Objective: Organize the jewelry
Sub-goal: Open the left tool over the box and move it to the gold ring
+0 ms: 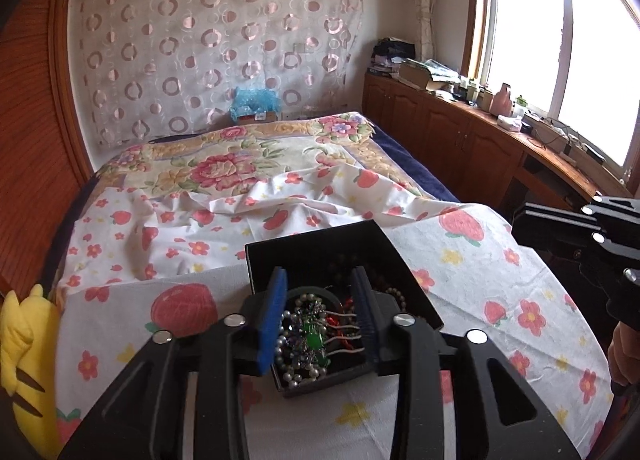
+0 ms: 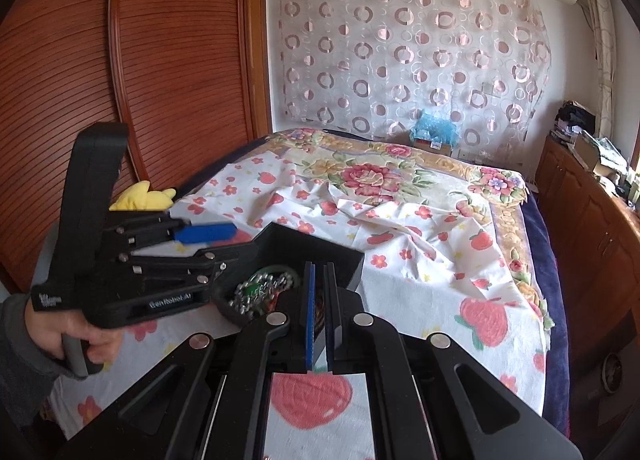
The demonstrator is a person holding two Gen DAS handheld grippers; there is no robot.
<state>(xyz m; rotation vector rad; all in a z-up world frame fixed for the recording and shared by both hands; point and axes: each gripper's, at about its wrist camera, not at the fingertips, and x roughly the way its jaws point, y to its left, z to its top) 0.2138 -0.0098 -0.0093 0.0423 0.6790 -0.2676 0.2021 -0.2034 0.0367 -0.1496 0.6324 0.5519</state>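
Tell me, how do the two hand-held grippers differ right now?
The left hand-held gripper has its blue pads apart, over the black box of jewelry; nothing is pinched. The right hand-held gripper has its pads almost together, holding nothing. The left reaches over the box's inside; the right sits at the box's near edge. Both are black with blue pads and point down toward the bed.

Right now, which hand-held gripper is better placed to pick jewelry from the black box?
Left. The left hand-held gripper is open directly over the jewelry in the box; the right one is shut, beside it.
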